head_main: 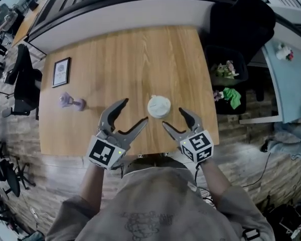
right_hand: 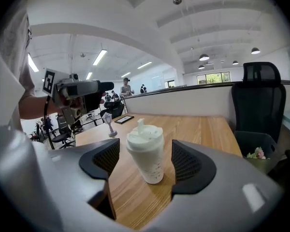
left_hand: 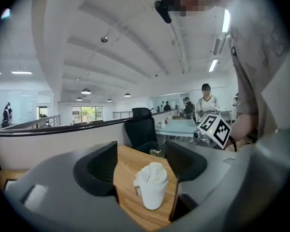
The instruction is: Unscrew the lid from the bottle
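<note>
Left gripper: lower centre-left of the head view, jaws apart, nothing clamped. In its own view I see the two dark pads standing wide, with the bottle in the gap low at centre. It lies beyond the pads and touches neither.

Right gripper: lower centre-right of the head view, jaws apart, nothing clamped. In its own view the bottle stands upright between the ribbed pads at frame centre, with bare wood showing on both sides of it.

Bottle: white, upright, with its lid on. In the head view it sits at frame centre, just above and between the two sets of fingertips. I read it as near both grippers and held by neither.

Table: light wood, filling the middle of the head view.

Framed picture: flat on the table, upper left.

Small purple object: on the table at left, well apart from the bottle.

Bin: dark, off the table's right edge, with green and mixed rubbish inside.
</note>
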### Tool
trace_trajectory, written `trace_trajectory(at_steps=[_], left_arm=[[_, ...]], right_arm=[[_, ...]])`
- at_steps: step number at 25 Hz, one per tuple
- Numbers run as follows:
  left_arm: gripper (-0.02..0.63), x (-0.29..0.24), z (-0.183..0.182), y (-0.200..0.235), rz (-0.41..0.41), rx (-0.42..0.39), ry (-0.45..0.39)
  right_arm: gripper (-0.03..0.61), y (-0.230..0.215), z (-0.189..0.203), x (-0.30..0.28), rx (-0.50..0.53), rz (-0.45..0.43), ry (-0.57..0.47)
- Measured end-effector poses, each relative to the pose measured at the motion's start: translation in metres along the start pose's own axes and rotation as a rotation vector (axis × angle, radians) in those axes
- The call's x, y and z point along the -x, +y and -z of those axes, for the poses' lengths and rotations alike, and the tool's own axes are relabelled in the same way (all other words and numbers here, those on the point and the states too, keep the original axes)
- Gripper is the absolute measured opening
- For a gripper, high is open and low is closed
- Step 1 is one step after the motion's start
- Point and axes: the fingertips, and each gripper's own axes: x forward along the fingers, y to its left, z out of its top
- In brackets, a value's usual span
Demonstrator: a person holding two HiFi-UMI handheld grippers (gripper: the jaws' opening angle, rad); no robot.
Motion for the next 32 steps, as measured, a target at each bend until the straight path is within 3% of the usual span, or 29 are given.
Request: trace_trajectory(at_steps=[11, 16, 19, 22, 27, 32], left_arm=[[0.328, -0.047, 0.048, -0.019, 0.323, -0.063, -0.033], [0.375, -0.065, 0.061, -0.024, 0.457, -0.115, -0.038], [0.38, -0.079, 0.069, -0.027, 0.511, -0.18, -0.044], [0.39, -0.09, 0.079, -0.03, 0.572, -0.196, -0.039], [0.388, -0.097, 0.099, -0.031, 0.672, -0.259, 0.055], [0.36, -0.095, 0.103, -0.032, 0.711, -0.213, 0.084]], right_arm=[[0.376, -0.001, 0.048, -0.06, 0.031, 0.015, -0.024], [0.378, -0.001, 0.058, -0.079, 0.036, 0.003, -0.08], [0.39, -0.002, 0.061, -0.091, 0.017, -0.013, -0.097], [0.389, -0.006, 0.066, -0.097, 0.029, -0.004, -0.113], [0.388, -0.009, 0.066, -0.102, 0.057, -0.007, -0.116], [0.388, -0.008, 0.066, -0.102, 0.06, -0.01, -0.112]])
